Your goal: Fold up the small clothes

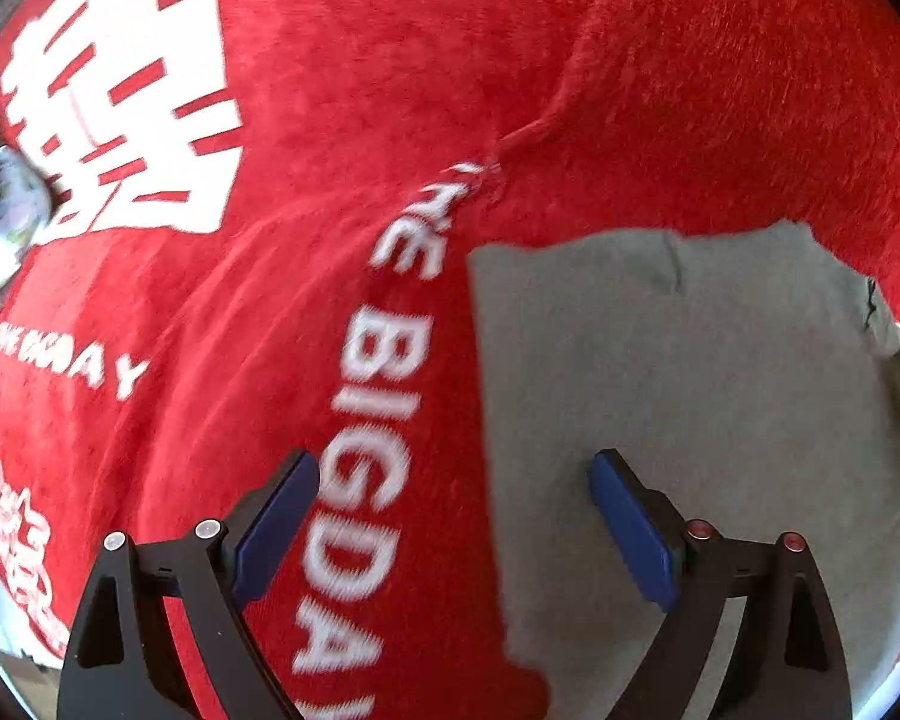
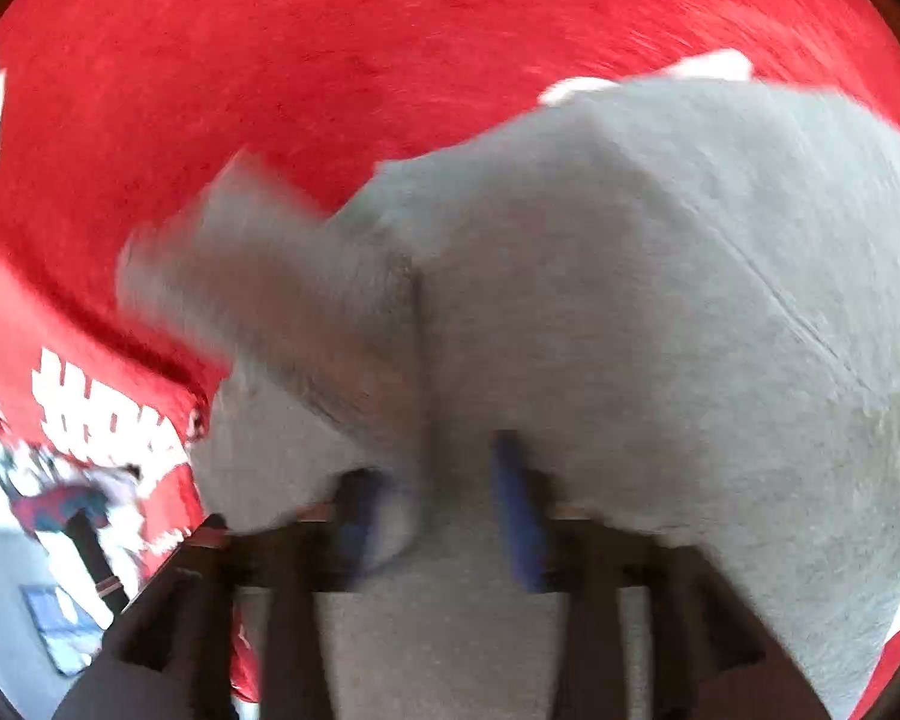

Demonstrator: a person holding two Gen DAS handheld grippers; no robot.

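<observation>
Left fingers (image 1: 453, 516) spread above grey garment (image 1: 690, 390); right fingers (image 2: 450, 498) pinching its fold.

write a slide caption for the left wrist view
Open left gripper hovering over the edge of a grey garment lying on a red printed cloth.

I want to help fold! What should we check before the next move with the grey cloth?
1. Left tool open and holding nothing: ok.
2. Small grey fabric garment lying on the red fuzzy blanket with white lettering: ok.
3. Grey garment's left edge straight in the left view: ok.
4. Right tool gripping the garment: cannot tell, blurred.
5. Garment flat: not ok, a flap is raised in the right view.
</observation>
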